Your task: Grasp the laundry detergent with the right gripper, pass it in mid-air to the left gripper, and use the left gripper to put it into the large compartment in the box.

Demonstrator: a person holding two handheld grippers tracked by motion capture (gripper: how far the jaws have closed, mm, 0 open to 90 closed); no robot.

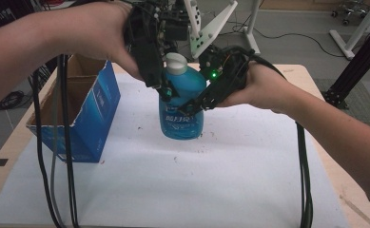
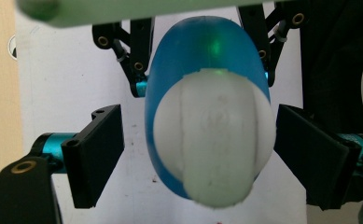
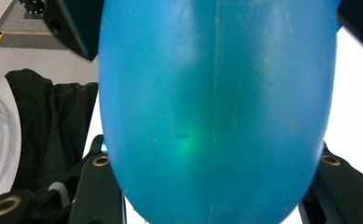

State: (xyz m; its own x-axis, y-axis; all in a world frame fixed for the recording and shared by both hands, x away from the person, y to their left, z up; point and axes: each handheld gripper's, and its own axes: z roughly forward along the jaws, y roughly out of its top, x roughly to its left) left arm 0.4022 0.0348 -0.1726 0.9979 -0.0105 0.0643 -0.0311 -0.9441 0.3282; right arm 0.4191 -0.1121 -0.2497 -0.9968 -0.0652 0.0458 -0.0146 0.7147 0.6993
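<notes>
The blue bottle (image 1: 181, 107), full of blue liquid and shut with a white cap (image 1: 176, 62), stands upright near the middle of the desk (image 1: 230, 180), toward its far edge. The right gripper (image 1: 199, 100) has its fingers clamped on the bottle's body. The left gripper (image 1: 166, 90) hangs over the cap, its fingers (image 2: 97, 154) spread either side without touching. An open blue cardboard box (image 1: 85, 114) sits at the desk's left edge; its inside cannot be made out.

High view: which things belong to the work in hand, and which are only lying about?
In the work:
- blue bottle with white cap
- right gripper, shut on the bottle
- left gripper, open beside the cap

Lying about:
- open blue box
- white table cover
</notes>
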